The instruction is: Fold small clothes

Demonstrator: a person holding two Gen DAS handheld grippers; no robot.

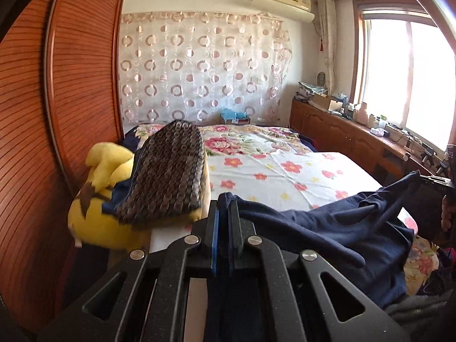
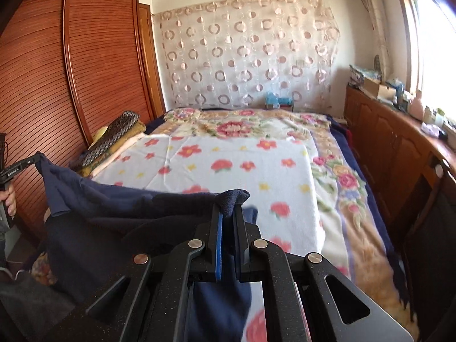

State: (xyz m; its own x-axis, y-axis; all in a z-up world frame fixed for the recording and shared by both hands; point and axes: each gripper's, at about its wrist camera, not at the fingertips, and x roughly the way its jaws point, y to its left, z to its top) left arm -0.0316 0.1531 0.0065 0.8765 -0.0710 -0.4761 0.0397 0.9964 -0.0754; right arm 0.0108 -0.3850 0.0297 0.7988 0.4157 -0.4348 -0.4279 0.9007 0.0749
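While both pairs of jaws pinch corners of the dark blue garment (image 2: pixel 119 208), the left gripper (image 1: pixel 224 199) and right gripper (image 2: pixel 230 199) hold it stretched between them above the flowered bed (image 2: pixel 228 159). Its lower part drops out of sight. Beyond, a beaded cushion (image 1: pixel 168 171) half hides a yellow plush toy (image 1: pixel 105 199).

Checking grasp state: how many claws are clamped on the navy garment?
2. Left claw pinches one edge of the garment; right claw pinches the other edge, cloth slung between them over the bed.
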